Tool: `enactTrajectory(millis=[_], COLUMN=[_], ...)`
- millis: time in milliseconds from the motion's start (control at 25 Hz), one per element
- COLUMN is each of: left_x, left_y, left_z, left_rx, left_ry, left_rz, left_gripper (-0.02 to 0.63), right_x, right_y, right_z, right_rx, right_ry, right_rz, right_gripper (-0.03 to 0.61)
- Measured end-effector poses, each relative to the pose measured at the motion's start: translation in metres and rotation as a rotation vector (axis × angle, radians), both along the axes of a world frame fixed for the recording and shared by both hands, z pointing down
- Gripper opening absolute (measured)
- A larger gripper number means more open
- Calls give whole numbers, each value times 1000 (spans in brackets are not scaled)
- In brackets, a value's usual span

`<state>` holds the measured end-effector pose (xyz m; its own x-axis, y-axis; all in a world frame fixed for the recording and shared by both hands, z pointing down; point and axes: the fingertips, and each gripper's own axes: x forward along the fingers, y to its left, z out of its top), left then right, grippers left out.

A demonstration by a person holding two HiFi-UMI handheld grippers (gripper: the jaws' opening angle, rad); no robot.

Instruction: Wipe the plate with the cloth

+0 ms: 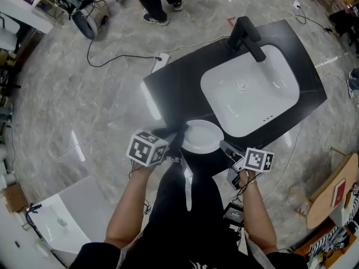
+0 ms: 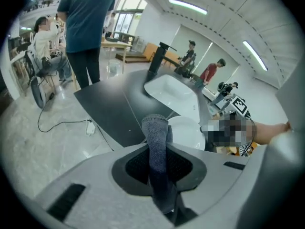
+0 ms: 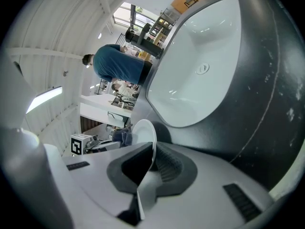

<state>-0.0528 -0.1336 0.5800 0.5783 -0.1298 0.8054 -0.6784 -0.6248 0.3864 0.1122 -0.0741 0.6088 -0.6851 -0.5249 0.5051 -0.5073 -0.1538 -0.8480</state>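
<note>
Pinching the plate (image 1: 201, 137) at its 4 o'clock rim, the right tool (image 1: 226, 148) holds it at the bench (image 1: 179, 88) edge; the left tool (image 1: 175, 142), clamped on the cloth (image 2: 157, 144), sits at the plate's 9 o'clock.

A: Where is there open room around the plate (image 1: 201, 137)?
B: Bare black counter (image 1: 178, 88) at ten o'clock.
A: What blocks the way?
B: The sink basin (image 1: 249, 89) at one o'clock, with the black faucet (image 1: 247, 35) beyond it. The cloth (image 1: 175, 133) is at nine and the right hand-held gripper (image 1: 225, 147) at four.
</note>
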Motion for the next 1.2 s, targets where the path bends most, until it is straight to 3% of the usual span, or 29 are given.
enactTrajectory(millis=[240,400,720,1000,1200], left_x=[-3,16,45,40,36], left_y=[2,12,40,50,55], left_z=[-26,-35,-38,-45,-49], left_rx=[78,88,59,65,98], left_ry=[196,305,341,352,354], left_rz=[-118,-126,-48,-64,-76], left_gripper=[54,54,54,54,54], right_x=[-1,0,2,13,27], right_y=[1,3,12,21,42], right_z=[-5,-4,2,1,-1], right_rx=[50,56,7,11,16], right_ry=[17,50,106,168,152], right_rz=[-37,-55,-74,-53,-25], right_gripper=[18,18,46,57,57])
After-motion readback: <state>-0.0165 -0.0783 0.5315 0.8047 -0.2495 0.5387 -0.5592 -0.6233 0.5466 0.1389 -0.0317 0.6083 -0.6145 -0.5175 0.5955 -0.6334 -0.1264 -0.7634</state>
